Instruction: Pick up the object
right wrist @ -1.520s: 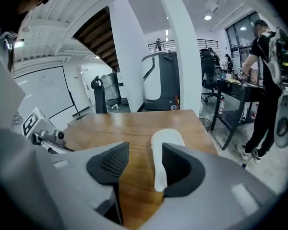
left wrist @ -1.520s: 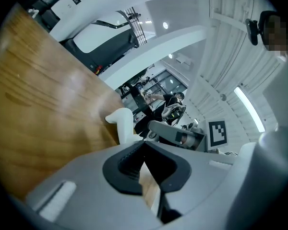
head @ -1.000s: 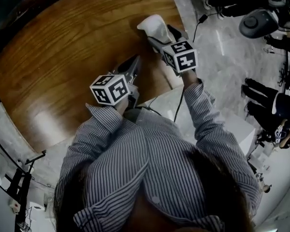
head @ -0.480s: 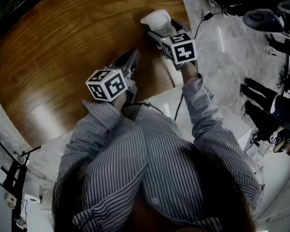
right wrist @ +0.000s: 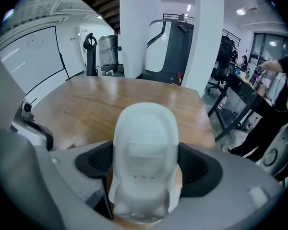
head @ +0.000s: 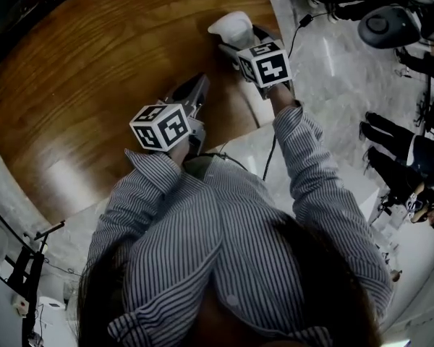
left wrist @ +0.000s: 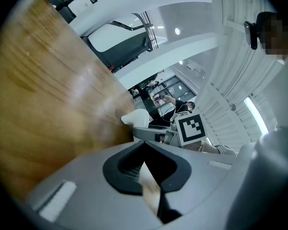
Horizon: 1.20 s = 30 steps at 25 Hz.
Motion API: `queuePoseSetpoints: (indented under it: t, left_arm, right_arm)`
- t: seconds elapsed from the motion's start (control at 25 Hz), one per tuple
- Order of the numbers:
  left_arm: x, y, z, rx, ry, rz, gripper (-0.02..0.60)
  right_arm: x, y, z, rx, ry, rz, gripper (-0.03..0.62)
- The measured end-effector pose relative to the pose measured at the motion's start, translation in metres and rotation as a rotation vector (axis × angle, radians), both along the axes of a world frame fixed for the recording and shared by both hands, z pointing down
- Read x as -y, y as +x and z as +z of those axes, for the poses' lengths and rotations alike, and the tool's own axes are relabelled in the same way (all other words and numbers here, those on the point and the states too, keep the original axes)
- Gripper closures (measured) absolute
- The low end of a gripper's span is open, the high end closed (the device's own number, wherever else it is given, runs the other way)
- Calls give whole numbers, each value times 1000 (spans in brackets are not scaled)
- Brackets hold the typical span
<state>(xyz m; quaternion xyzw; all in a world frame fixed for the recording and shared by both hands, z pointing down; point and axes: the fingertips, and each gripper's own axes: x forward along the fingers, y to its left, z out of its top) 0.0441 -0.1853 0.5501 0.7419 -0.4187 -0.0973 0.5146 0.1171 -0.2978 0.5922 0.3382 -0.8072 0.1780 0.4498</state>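
Right claw around the white object at the desk's right edge

My right claw [right wrist: 145,163] is spread wide, with the white object [right wrist: 145,128] standing between its jaws on the desk [head: 94,71], close to the edge where the pale floor [head: 333,71] begins. My left claw [left wrist: 145,164] is closed and empty, hovering nearer me. Bare wood lies open ahead and to the left.
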Motion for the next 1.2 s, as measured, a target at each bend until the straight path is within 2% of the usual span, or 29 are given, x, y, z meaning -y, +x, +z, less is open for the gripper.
queuePoseSetpoints:
  t: [0.24, 0.4, 0.68, 0.84, 0.96, 1.2]
  left_arm:
    - [-3, 7, -9, 31, 28, 8, 581]
    - [-3, -11, -17, 51, 60, -2, 581]
    - [-4, -18, -50, 79, 144, 23, 581]
    - [-6, -29, -70, 73, 195, 19, 580]
    - [-4, -42, -84, 42, 238, -14, 581]
    - [-4, -51, -112, 34, 322, -40, 581]
  right_arm:
    - [-2, 16, 0, 8, -4, 58, 181]
    - [-7, 12, -25, 100, 44, 124, 181]
    - [-26, 4, -100, 396, 72, 251, 194]
    - [-40, -4, -132, 617, 77, 325, 195]
    - [-49, -11, -161, 775, 106, 339, 195]
    - [-77, -8, -206, 1090, 120, 375, 194]
